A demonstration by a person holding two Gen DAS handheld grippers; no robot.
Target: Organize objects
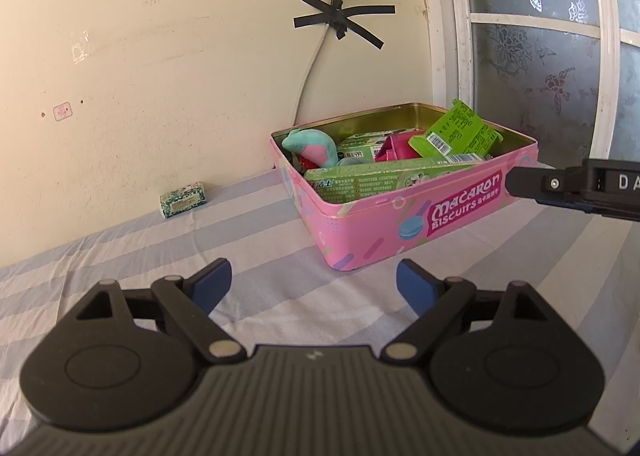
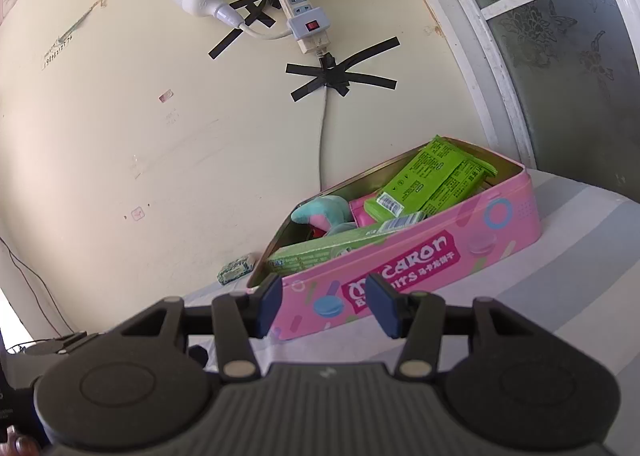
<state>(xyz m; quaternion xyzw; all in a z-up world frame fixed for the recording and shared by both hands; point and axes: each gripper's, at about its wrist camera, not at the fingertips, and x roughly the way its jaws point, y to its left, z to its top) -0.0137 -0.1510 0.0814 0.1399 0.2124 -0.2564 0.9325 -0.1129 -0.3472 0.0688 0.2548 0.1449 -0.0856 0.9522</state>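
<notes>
Striped bedsheet (image 1: 280, 240) runs back to a cream wall, where a small patterned box (image 1: 183, 199) sits at centre left. Right of centre stands the pink biscuit tin (image 1: 404, 215), lidless and packed with green packets. Left gripper (image 1: 314, 284) gapes wide over bare sheet; right gripper (image 2: 322, 306) hangs part-open and empty before the tin's near wall.

- The right tool (image 2: 326, 306) hangs low over the striped grey-and-white sheet (image 2: 580, 256), blue pads apart with nothing between them.
- Just beyond it sits an open pink metal biscuit tin (image 2: 460, 240) printed with "Macaron".
- Inside lie a long green carton (image 2: 320, 250), bright green packets (image 2: 432, 179) leaning on the far rim, a magenta box (image 2: 366, 211) and a teal-and-pink plush toy (image 2: 324, 211).
- A small green patterned box (image 2: 236, 270) rests by the cream wall (image 2: 160, 135).
- A white power strip (image 2: 304, 21) is taped above with black tape.
</notes>
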